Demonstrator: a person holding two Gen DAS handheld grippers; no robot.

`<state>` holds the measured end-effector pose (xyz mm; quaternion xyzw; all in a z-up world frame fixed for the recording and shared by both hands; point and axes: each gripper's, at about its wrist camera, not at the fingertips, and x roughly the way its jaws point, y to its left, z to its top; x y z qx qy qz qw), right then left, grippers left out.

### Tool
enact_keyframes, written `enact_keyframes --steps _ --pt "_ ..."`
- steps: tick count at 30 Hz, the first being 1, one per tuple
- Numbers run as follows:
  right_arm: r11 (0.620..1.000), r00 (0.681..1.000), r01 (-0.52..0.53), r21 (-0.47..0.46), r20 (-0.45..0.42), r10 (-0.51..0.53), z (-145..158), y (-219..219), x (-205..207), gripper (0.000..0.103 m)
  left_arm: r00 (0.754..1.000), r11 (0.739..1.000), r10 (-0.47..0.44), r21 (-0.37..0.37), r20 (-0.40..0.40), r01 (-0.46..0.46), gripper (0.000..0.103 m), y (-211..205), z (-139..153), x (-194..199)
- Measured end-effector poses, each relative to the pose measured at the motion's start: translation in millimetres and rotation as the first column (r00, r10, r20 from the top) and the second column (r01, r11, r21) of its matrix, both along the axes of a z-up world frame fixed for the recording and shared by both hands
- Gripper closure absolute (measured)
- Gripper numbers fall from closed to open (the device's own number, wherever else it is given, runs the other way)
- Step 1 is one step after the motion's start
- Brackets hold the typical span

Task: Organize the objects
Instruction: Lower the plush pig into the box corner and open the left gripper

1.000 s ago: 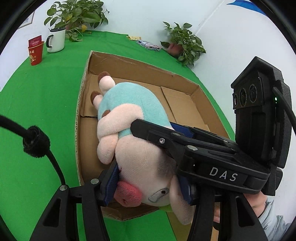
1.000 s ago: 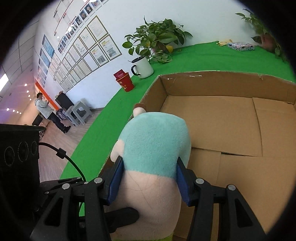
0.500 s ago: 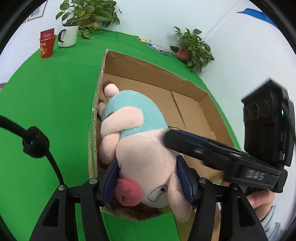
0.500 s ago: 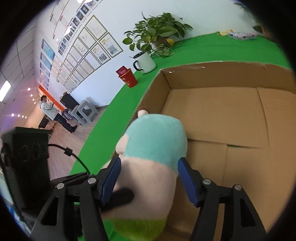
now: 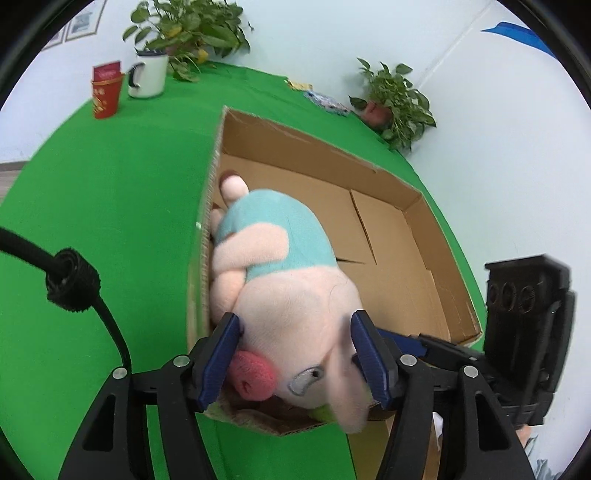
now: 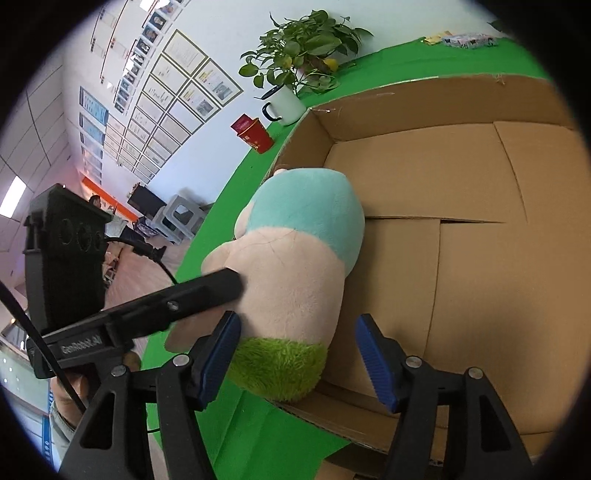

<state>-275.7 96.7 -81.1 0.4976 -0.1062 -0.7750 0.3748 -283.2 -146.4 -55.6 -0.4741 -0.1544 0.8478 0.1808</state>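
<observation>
A pink plush pig in a teal shirt (image 5: 280,280) lies along the left wall of an open cardboard box (image 5: 413,236) on the green table. My left gripper (image 5: 299,354) is shut on the pig's head, its blue pads pressed into both sides. The pig also shows in the right wrist view (image 6: 295,254), with a green tuft at its near end. My right gripper (image 6: 299,354) is open; its pads stand apart from the pig and hold nothing. The left gripper's finger (image 6: 173,295) shows there against the pig's side.
A red cup (image 5: 106,91) and a white mug (image 5: 147,75) stand at the table's far left by a potted plant (image 5: 188,33). Another plant (image 5: 395,99) and a small packet (image 5: 327,101) sit at the far edge. The box floor (image 6: 480,221) right of the pig is bare.
My right gripper has opened, let go of the pig's body and drawn back towards the near edge of the box. The left gripper still holds the head, with the pig lower in the box.
</observation>
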Motion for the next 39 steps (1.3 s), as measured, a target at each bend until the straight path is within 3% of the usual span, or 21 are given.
enact_keyframes --steps 3,5,10,13,15,19,24,32,35,37,39 --pt "0.999 1.000 -0.028 0.032 0.007 0.028 -9 -10 2 0.039 0.999 1.000 0.022 0.002 -0.034 -0.022 0.043 -7 14 4" --pt "0.999 1.000 -0.027 0.024 0.013 0.027 -14 -13 4 0.039 0.999 0.999 0.023 -0.034 -0.033 -0.025 0.043 -4 16 1" --pt "0.999 1.000 -0.020 0.024 0.018 0.020 -16 -13 5 0.039 0.998 0.990 0.068 -0.129 0.015 -0.065 0.043 2 1 -9" --pt "1.000 0.999 -0.013 0.024 0.033 0.012 -18 -12 6 0.037 0.997 0.993 0.081 -0.093 0.019 -0.079 0.042 0 -5 -9" --pt "0.999 0.999 0.014 0.038 0.035 -0.016 -19 -10 8 0.026 0.995 0.993 0.091 -0.075 0.027 -0.089 0.042 -4 -7 -10" --pt "0.992 0.996 0.065 0.106 -0.067 -0.058 -4 1 25 0.021 0.995 0.993 0.100 -0.070 0.024 -0.098 0.042 -9 -11 -8" --pt "0.938 0.945 0.259 0.232 -0.262 -0.197 15 43 60 0.013 0.992 0.992 0.118 -0.043 0.044 -0.117 0.044 -13 -14 -6" --pt "0.834 0.850 0.461 0.304 -0.420 -0.317 18 92 91 0.013 0.992 0.991 0.118 -0.070 0.041 -0.115 0.046 -9 -4 1" --pt "0.821 0.838 0.482 0.307 -0.436 -0.329 20 106 99 0.013 0.989 0.984 0.137 -0.107 -0.048 -0.142 0.046 -6 18 22" --pt "0.806 0.819 0.505 0.309 -0.466 -0.334 21 114 106 0.013 0.979 0.979 0.157 -0.112 -0.134 -0.172 0.039 0 36 45" --pt "0.791 0.805 0.525 0.315 -0.486 -0.340 22 124 114 0.012 0.954 0.973 0.165 -0.118 -0.249 -0.199 0.020 15 55 78"
